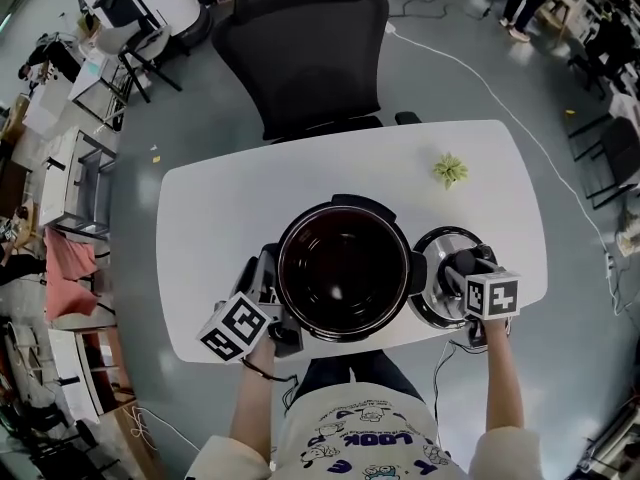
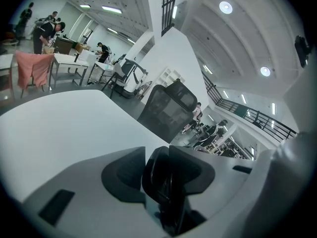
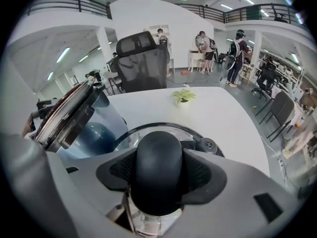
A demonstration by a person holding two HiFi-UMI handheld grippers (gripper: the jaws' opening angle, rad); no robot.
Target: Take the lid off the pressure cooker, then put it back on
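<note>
The jaws of my right gripper [image 1: 463,268] are closed around the black knob [image 3: 158,167] of the lid [image 1: 432,268]. The lid is just to the right of the open pressure cooker [image 1: 345,268], low over the white surface [image 1: 230,198]; whether it touches down I cannot tell. The jaws of my left gripper [image 2: 166,192] clamp the cooker's dark side handle [image 2: 163,172] at the pot's left edge.

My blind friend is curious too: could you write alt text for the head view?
Seen from above, an open pressure cooker sits on a white table; the right tongs grip its lid beside it, the left tongs clamp its side handle.
</note>
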